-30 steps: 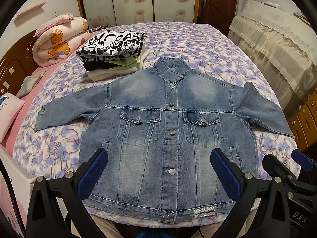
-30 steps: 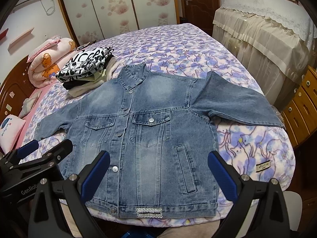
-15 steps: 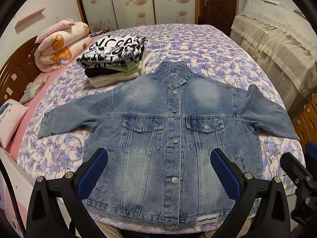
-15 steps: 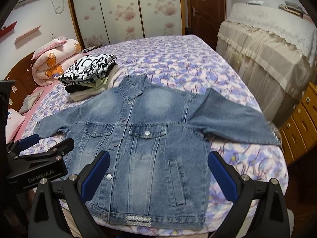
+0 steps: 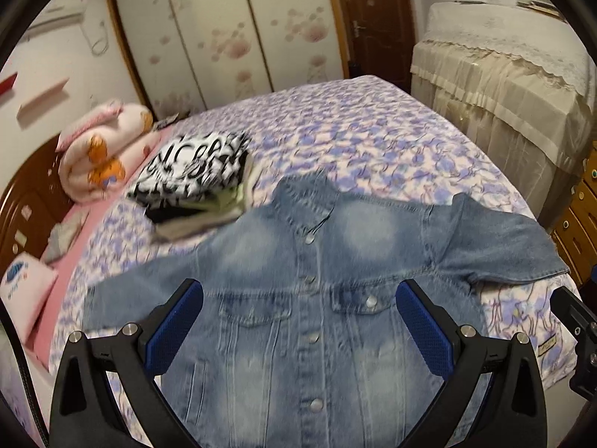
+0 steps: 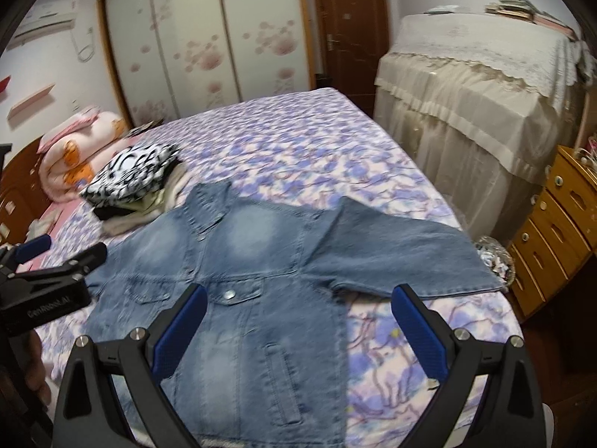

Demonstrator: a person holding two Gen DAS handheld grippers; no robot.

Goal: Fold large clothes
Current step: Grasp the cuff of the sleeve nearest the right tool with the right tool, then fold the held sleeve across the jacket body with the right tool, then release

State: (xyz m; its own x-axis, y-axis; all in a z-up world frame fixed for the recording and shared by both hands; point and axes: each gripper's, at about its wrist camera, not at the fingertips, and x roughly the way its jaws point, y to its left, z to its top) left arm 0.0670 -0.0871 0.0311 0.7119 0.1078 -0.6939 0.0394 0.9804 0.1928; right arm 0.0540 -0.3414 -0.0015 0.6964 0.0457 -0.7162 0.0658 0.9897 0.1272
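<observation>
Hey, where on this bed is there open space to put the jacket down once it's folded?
Most bare bedspread lies beyond the jacket collar, toward the wardrobe. A smaller patch sits under its right sleeve, by the bed's near right corner. The left is crowded: the clothes pile touches the jacket's shoulder, with the rolled quilt behind.

A floral bed (image 5: 373, 138) fills the room. On it, near the headboard (image 5: 26, 201), sit a folded stack (image 5: 194, 179) (black-and-white print on top) and a rolled quilt (image 5: 100, 156). Beyond the bed stands a wardrobe (image 6: 201, 37), and beside it a draped cabinet (image 6: 477, 89) and drawers (image 6: 559, 224).
</observation>
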